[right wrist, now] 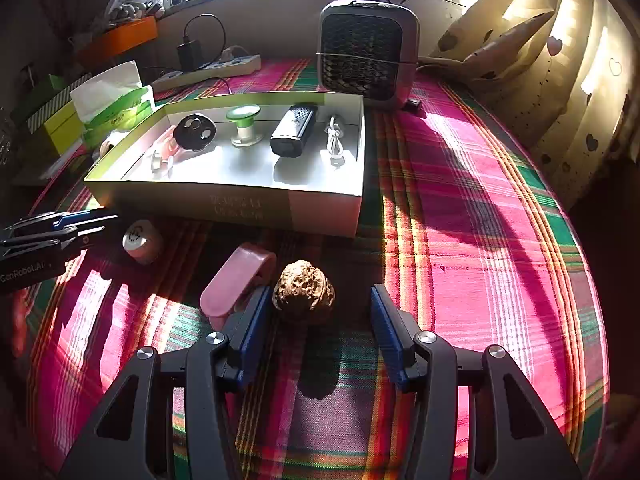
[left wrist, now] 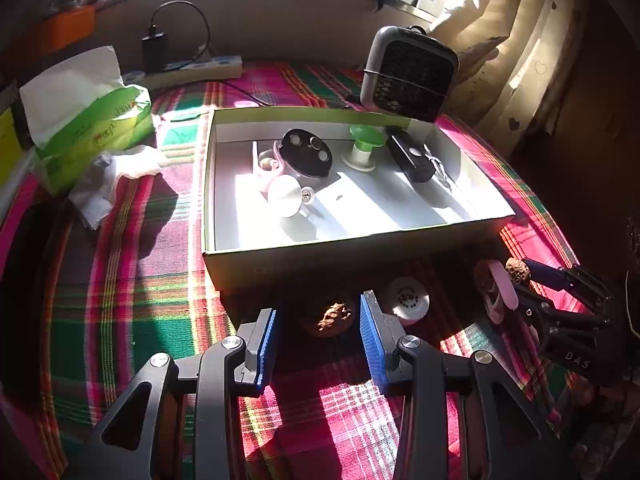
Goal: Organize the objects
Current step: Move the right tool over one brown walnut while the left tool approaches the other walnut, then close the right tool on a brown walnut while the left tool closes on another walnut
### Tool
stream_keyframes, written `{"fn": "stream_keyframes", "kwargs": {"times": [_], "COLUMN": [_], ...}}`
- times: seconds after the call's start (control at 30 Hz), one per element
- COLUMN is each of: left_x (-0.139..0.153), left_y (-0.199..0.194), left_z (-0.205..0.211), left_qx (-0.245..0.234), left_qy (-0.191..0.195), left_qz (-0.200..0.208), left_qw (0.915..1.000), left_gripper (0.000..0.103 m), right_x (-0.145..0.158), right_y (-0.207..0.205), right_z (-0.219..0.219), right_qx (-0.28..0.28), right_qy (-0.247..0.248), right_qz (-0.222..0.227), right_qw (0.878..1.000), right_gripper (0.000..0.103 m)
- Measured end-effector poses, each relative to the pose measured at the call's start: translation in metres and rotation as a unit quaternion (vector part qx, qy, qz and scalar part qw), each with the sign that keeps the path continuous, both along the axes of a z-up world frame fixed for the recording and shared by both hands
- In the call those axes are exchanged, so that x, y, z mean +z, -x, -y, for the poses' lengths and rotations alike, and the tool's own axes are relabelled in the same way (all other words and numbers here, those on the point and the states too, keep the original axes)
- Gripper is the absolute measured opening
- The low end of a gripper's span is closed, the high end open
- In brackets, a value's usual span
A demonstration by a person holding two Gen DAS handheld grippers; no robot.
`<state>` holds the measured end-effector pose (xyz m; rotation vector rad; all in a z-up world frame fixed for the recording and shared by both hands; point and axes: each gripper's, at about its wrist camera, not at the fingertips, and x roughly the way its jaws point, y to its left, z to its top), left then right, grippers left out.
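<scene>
An open cardboard box on the plaid cloth holds a black round device, a green spool, a black remote and a white cable. My left gripper is open around a walnut in front of the box. My right gripper is open around a second walnut. A pink clip and a small white round device lie between them.
A small grey fan stands behind the box. A green tissue pack and crumpled tissue lie left. A power strip with a charger is at the back. Curtains hang right.
</scene>
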<state>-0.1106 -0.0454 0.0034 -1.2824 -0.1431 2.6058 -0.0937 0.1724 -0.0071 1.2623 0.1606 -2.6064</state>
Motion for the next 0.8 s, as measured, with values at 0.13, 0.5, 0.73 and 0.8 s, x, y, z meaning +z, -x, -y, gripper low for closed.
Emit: {"fn": "stream_keyframes", "kwargs": {"times": [0.13,0.5,0.73,0.8], "left_x": [0.0001,0.0,-0.0002,-0.0003], "left_y": [-0.0002,0.0003,0.0001,0.0], "left_z": [-0.0016,-0.0013,-0.0014,-0.0014], "left_qx": [0.001,0.006,0.006,0.006], "left_qy": [0.006,0.01,0.01,0.009], "left_qz": [-0.001,-0.002,-0.002,-0.002], "left_qw": [1.0,0.9999,0.9999,0.9999], "left_gripper": [0.033,0.028,0.028,0.028], "right_x": [0.0001,0.0014,0.0019,0.0021], "right_y": [0.0003,-0.0005,-0.0003,-0.0004], "right_z": [0.0003,-0.0013,-0.0013,-0.0013], "right_qx": [0.0,0.005,0.006,0.006], "right_qy": [0.0,0.009,0.013,0.014], "right_qz": [0.0,-0.002,-0.002,-0.002], "right_qw": [1.0,1.0,1.0,1.0], "right_gripper": [0.051,0.037,0.03,0.03]}}
